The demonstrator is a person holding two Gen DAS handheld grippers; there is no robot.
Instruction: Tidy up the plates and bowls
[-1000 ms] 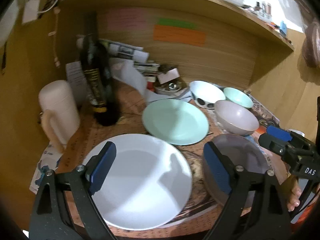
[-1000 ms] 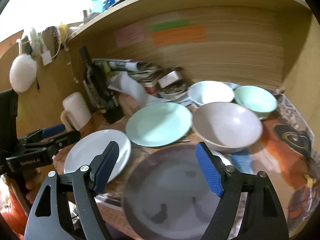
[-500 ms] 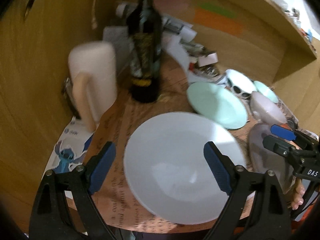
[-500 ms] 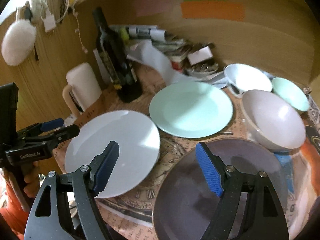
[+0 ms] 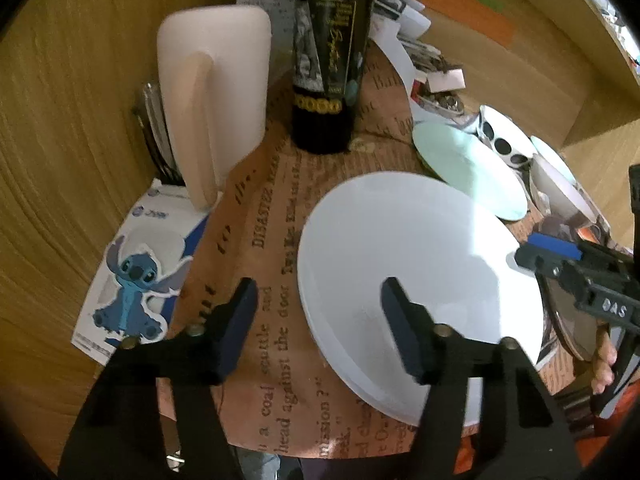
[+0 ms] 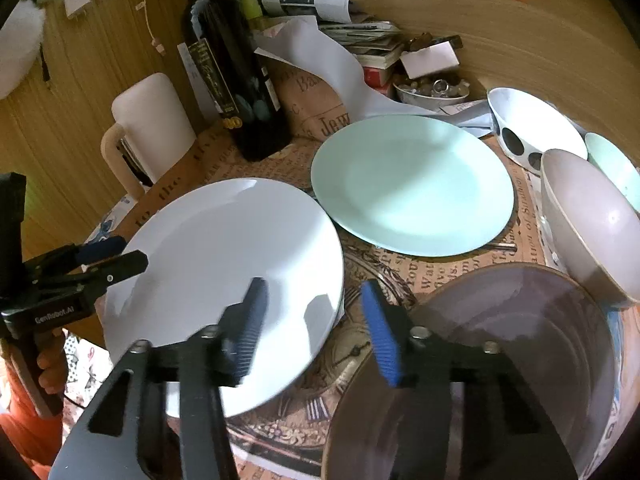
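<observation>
Grey plate point(image 6: 500, 360) cut off below, partly hidden by right tool point(image 6: 312, 324).

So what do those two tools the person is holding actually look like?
Both are black plastic frames with visible bolts and two fingers padded in ribbed blue. The left tool carries white "GenRobot.AI" lettering, seen from the right wrist view; the right tool reads "DAS". An orange sleeve shows near the left one.

Two plates point(image 6: 224, 280) point(image 6: 412, 184) side by side, bowls point(image 6: 592, 220) to their right, bottle point(image 6: 232, 80) and mug point(image 6: 148, 120) behind.
</observation>
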